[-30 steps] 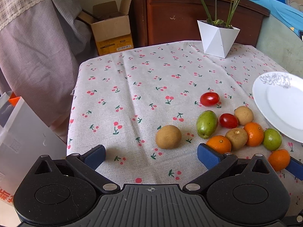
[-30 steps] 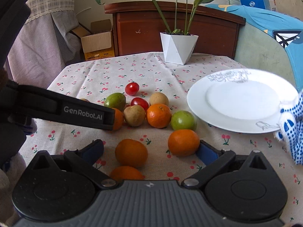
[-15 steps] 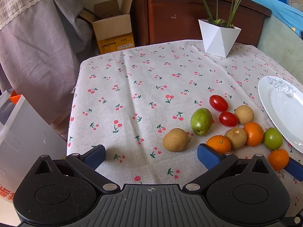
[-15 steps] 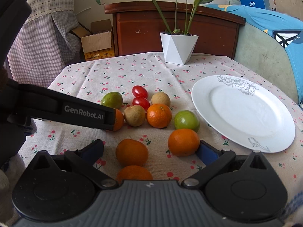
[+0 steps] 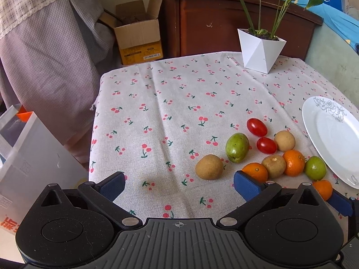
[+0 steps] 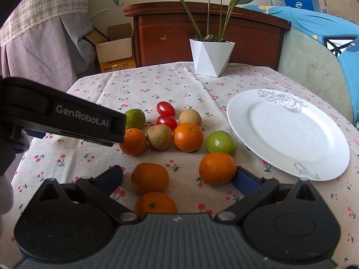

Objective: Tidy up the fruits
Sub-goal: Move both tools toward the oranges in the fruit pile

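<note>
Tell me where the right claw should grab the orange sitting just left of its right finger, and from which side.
Grip that orange across its widest middle, coming in low and straight ahead from the near side. It is round, so any pair of opposite sides serves. It already touches the finger of the open right claw, so shift slightly right to centre it first. The green fruit sits close behind, so stop short.

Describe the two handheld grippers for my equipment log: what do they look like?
Both look alike: the left gripper and right gripper have matte black plastic bodies, a ribbed grey centre panel, two round black discs, silver pivot screws and blue finger pads. Seen from the right wrist, the left gripper's black side carries white "GenRobot.AI" lettering. No cables show.
</note>
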